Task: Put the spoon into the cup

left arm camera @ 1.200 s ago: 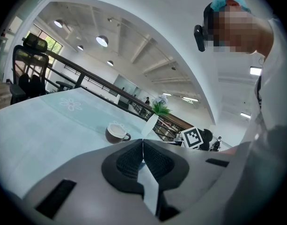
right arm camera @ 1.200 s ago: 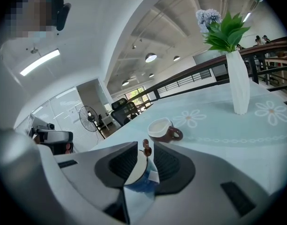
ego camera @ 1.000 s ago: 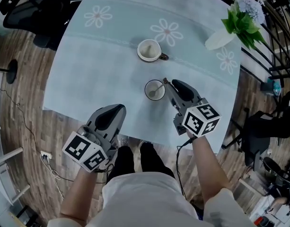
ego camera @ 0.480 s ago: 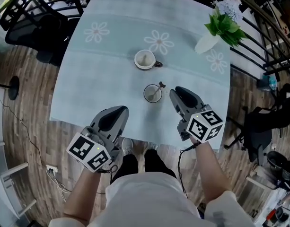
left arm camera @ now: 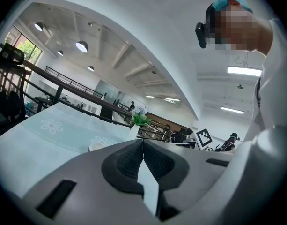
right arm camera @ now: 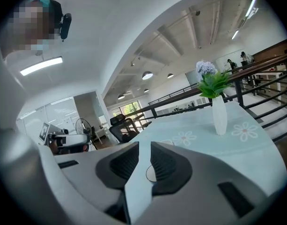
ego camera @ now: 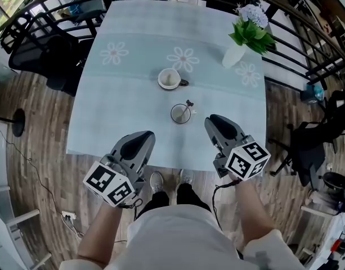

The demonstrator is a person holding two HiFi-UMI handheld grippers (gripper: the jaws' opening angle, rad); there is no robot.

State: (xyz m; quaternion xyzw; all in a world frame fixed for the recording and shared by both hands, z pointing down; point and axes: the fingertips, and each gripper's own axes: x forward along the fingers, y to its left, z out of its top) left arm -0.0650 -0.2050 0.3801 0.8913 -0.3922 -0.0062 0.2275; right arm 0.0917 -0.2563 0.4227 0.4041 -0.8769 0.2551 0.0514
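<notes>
A small cup (ego camera: 180, 114) stands on the pale blue tablecloth (ego camera: 121, 111), and the spoon (ego camera: 187, 108) rests in it with its handle leaning out to the upper right. My right gripper (ego camera: 211, 118) hovers off the cup's right, apart from it, jaws slightly parted and empty. In the right gripper view the cup's rim (right arm camera: 151, 174) shows through the gap of the right gripper (right arm camera: 144, 146). My left gripper (ego camera: 143, 135) is held near the table's front edge, left of the cup. In its own view the left gripper (left arm camera: 142, 142) has its jaws pressed together with nothing between them.
A white mug (ego camera: 169, 79) with a dark handle sits behind the cup. A white vase of flowers (ego camera: 240, 45) stands at the far right corner. Black chairs (ego camera: 43, 44) and railings surround the table, and wooden floor lies below its front edge.
Both grippers have drawn back toward the person. The right gripper has moved away from the cup; the spoon stays in the cup. The table looks farther away.
</notes>
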